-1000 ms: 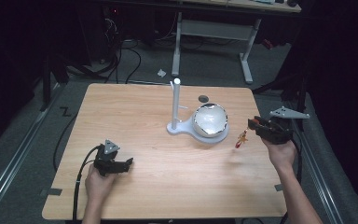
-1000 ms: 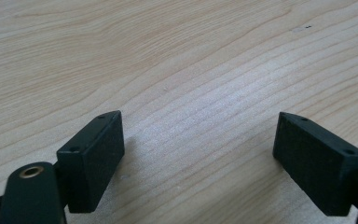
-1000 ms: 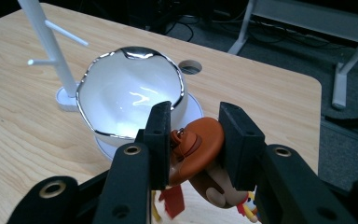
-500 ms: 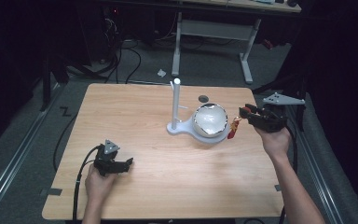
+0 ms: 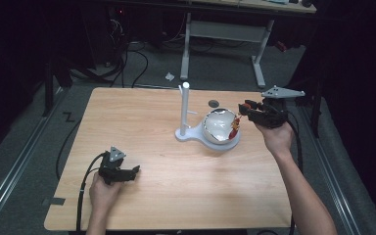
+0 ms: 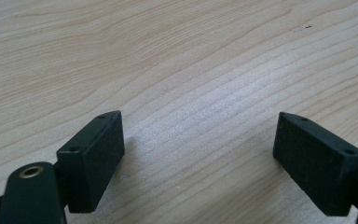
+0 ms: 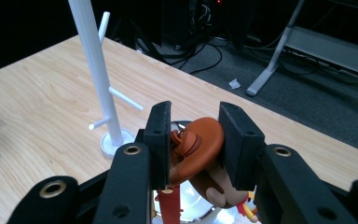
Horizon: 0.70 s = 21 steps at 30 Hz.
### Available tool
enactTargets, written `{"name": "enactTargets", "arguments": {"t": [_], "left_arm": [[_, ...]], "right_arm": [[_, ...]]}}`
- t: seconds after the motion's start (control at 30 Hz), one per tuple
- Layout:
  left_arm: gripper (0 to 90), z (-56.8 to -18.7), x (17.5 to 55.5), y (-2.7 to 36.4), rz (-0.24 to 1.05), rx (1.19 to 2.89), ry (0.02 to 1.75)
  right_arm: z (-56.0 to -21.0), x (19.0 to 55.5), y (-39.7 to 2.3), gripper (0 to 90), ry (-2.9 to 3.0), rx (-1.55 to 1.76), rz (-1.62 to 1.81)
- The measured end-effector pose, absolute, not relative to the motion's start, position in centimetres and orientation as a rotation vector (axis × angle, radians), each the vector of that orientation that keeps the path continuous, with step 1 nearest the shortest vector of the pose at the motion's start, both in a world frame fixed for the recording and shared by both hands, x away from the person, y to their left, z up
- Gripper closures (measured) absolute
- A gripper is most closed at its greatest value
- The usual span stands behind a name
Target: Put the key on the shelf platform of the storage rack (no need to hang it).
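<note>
Writing or brand marks cannot be read on anything at this moment; the toy, the bowl and the stand carry no lettering that can be made out.

At the near left of the wooden counter [image 5: 152, 142], the left hand-held gripper [image 5: 127, 173] rests low on the wood in the person's left hand [image 5: 103, 193], its cable trailing off the near edge. In the left gripper view its black jaws stand wide apart with nothing but bare wood grain between them. It lies where it lay a second ago.

Toward the middle, a white stand [image 5: 185, 110] with a tall post and short side pegs rises from a flat white base. A shiny bowl [image 5: 218, 126] sits on that base, just right of the post.

At the right, the right hand-held gripper [image 5: 248, 109] is clamped on an orange-brown toy figure [image 7: 196, 144], whose red parts hang below the jaws. The figure now hangs over the bowl's right rim. A second ago it hung lower and farther right, over bare counter, well clear of the bowl; since then the right hand [image 5: 274, 137] has carried it up and leftward, with the grip unchanged.
</note>
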<state>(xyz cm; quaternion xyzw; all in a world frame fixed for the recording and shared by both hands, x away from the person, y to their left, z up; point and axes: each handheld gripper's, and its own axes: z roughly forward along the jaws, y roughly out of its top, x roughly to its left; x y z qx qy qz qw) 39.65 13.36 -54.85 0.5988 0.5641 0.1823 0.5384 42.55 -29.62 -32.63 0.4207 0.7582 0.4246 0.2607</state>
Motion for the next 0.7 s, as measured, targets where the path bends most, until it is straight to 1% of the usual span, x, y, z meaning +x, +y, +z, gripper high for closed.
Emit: {"name": "enactTargets", "arguments": {"t": [0.23,0.7], "left_arm": [[16.7,-54.8,39.7,13.4,0.434,1.425,1.342],[16.7,-54.8,39.7,13.4,0.434,1.425,1.342]], "right_arm": [[-32.7,43.9,-28.7,66.1,2.044,1.148,1.135],[-34.7,46.1,-28.0,66.0,2.048,1.211,1.086]]}}
